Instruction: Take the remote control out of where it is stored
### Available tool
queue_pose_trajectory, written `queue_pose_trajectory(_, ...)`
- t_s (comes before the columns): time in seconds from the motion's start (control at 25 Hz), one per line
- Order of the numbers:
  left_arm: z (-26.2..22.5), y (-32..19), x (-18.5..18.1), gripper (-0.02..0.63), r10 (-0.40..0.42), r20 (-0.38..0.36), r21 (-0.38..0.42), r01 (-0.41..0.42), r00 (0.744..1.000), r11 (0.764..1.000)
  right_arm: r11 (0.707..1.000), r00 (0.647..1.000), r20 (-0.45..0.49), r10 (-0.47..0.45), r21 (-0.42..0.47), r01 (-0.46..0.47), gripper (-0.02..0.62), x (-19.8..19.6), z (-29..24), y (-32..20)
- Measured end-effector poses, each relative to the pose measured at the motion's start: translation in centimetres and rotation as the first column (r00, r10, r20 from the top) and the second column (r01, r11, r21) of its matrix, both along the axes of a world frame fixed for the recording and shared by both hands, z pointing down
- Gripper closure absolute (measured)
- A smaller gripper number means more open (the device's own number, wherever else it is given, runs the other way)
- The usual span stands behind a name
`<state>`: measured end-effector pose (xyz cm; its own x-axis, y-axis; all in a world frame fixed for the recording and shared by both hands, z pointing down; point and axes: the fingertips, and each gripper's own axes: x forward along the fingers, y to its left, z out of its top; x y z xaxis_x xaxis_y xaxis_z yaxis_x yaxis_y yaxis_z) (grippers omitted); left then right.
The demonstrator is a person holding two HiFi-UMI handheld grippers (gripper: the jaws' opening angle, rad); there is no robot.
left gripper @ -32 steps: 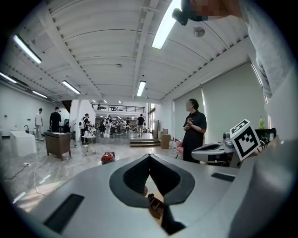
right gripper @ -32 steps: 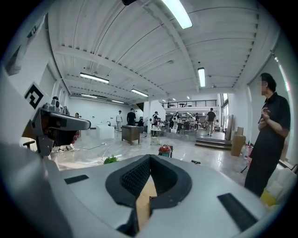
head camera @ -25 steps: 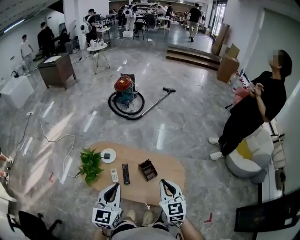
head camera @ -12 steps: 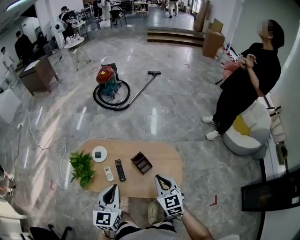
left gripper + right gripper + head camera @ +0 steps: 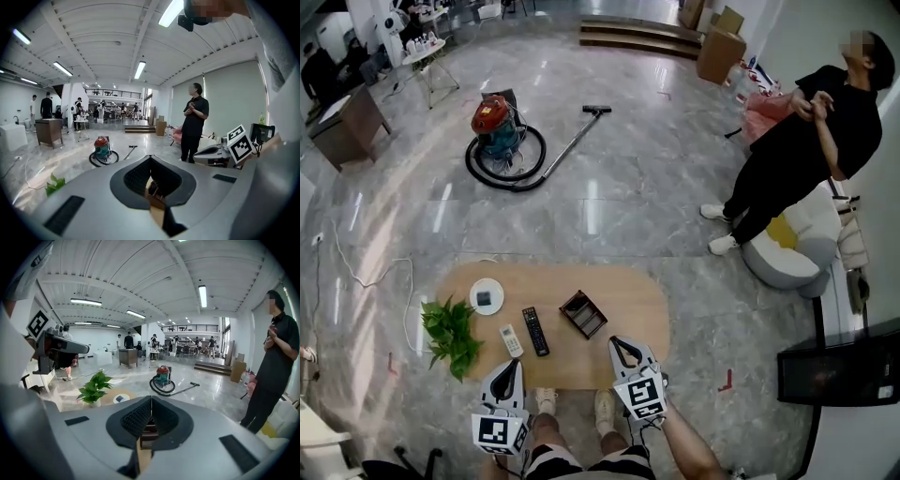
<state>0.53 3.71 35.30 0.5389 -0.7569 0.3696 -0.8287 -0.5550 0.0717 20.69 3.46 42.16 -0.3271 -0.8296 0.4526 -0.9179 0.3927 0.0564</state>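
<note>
- The dark box [image 5: 584, 314] sits mid-surface [image 5: 633, 302] and is probably the store. I cannot tell whether a remote lies inside it.
- A black remote [image 5: 534, 331] and a white remote [image 5: 511, 340] lie flat just left of the box, outside it.
- The left claw [image 5: 510, 367] and right claw [image 5: 620, 345] hover on the person's side of the box. Both are closed and empty, likely lining up an approach.

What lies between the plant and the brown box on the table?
Head view: a white remote by the plant, then a black remote nearer the brown box.
</note>
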Motion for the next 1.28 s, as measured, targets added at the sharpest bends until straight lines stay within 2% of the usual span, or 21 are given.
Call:
queue_pose_trajectory(0.28, 5.6, -2.6, -2.0, 0.601, 0.001, -0.008, -0.065, -0.002, 1.000, 0.998, 0.999, 0.998, -0.062, -0.010, -0.031, 0.008, 0.588, -0.4, 5.2, -3.4)
queue_pose_trajectory(0.52, 9.2, -4.6, -2.2, 0.600, 0.027, 0.003, -0.074, -0.027, 1.000, 0.997, 0.998, 0.997, -0.072, -0.036, -0.047, 0.033, 0.586, -1.0, 9.1, -6.4)
queue_pose_trajectory(0.72, 12.2, -5.4, -2.0, 0.600, 0.015, -0.026, -0.095, -0.018, 1.000, 0.995, 0.997, 0.996, -0.071, -0.054, -0.059, 0.050, 0.586, -1.2, 11.4, -8.0)
queue_pose_trajectory(1.16, 17.9, -5.2, -2.0, 0.600, 0.026, -0.049, -0.175, -0.034, 0.998, 0.984, 0.982, 0.971, -0.171, -0.169, -0.113, 0.151, 0.583, -1.5, 17.1, -10.6)
queue_pose_trajectory(1.28, 18.7, -5.4, -2.5, 0.600, 0.023, -0.049, -0.189, -0.031, 0.999, 0.982, 0.970, 0.958, -0.182, -0.222, -0.145, 0.197, 0.526, -2.2, 18.8, -11.4)
